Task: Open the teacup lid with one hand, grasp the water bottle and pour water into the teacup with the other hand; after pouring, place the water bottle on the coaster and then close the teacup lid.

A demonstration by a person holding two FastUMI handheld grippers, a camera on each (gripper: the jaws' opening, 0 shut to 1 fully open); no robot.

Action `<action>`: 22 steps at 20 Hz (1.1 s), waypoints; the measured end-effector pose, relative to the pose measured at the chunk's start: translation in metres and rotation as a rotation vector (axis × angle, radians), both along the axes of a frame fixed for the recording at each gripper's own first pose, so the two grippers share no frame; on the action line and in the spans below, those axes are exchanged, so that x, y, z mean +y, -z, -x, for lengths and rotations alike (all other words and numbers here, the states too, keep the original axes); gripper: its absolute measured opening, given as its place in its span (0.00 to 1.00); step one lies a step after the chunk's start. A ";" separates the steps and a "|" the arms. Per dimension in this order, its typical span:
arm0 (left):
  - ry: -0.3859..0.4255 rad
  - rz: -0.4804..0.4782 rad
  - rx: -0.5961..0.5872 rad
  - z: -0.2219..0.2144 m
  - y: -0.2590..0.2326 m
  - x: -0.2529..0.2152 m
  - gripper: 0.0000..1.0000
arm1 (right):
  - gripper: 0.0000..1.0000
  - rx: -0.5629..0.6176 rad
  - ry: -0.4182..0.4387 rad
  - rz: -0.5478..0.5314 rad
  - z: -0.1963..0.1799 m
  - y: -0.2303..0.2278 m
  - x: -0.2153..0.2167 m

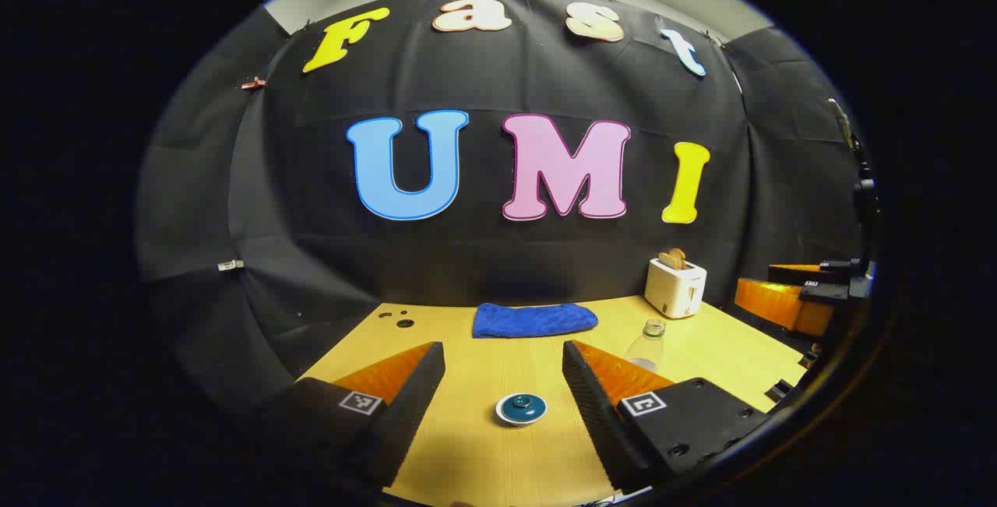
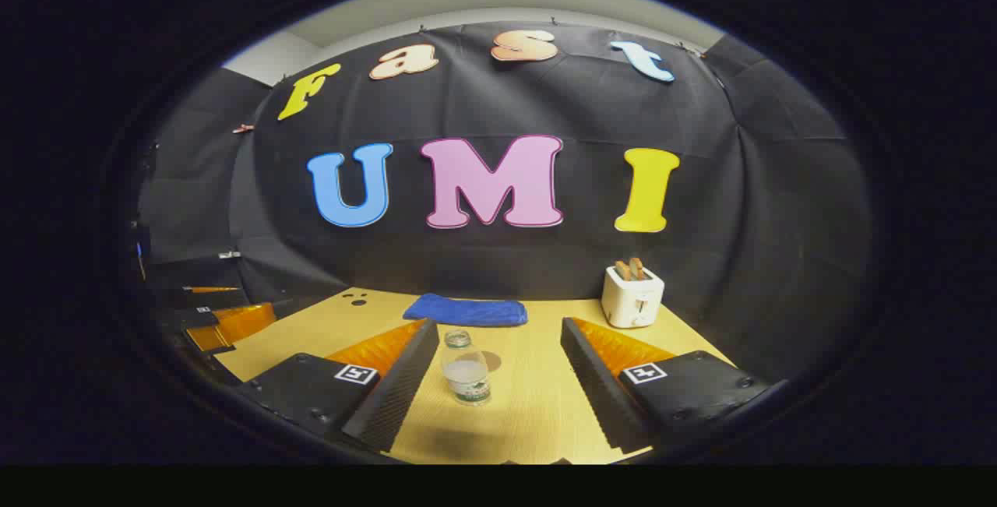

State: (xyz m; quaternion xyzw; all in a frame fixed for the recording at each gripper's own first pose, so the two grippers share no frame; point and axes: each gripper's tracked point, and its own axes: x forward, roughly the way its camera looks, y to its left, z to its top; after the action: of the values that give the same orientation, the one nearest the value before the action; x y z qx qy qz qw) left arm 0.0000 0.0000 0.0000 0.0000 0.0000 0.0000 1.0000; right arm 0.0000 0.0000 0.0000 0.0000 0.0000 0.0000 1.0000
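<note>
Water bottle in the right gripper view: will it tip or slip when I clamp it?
The water bottle looks clear, thin-walled and about half full, so it may flex under the fingers. It has no cap, so a tilt would likely spill. It stands upright between the open right hand-held gripper fingers, probably light enough to tip.

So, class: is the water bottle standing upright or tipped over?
Upright. The water bottle stands on the table, its open mouth uppermost and water level inside.
</note>
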 end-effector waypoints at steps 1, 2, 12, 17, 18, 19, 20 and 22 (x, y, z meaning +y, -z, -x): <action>0.002 -0.009 0.006 -0.001 0.003 -0.001 0.95 | 0.98 -0.002 -0.009 0.000 -0.004 0.001 0.002; -0.001 -0.014 0.011 -0.003 0.006 0.000 0.95 | 0.98 0.001 -0.021 0.000 -0.009 0.002 0.003; 0.062 -0.032 0.100 -0.029 0.048 -0.016 0.96 | 0.98 0.050 -0.116 0.012 -0.035 0.024 0.022; 0.061 -0.043 0.112 -0.059 0.069 -0.013 0.95 | 0.98 0.077 -0.122 0.010 -0.050 0.042 0.025; 0.063 -0.039 0.115 -0.066 0.075 -0.013 0.96 | 0.98 0.078 -0.120 0.016 -0.052 0.046 0.025; 0.062 -0.035 0.122 -0.075 0.082 -0.012 0.96 | 0.98 0.080 -0.121 0.019 -0.054 0.050 0.025; 0.060 -0.030 0.129 -0.084 0.090 -0.012 0.95 | 0.98 0.081 -0.120 0.021 -0.056 0.057 0.026; 0.060 -0.014 0.149 -0.101 0.108 -0.013 0.93 | 0.98 0.096 -0.128 0.038 -0.059 0.073 0.028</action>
State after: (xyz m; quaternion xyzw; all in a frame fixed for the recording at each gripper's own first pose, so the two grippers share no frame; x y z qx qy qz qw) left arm 0.1007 -0.0131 -0.1084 0.0069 0.0746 -0.0301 0.9967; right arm 0.0593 0.0281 -0.0734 -0.0190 0.0478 0.0638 0.9966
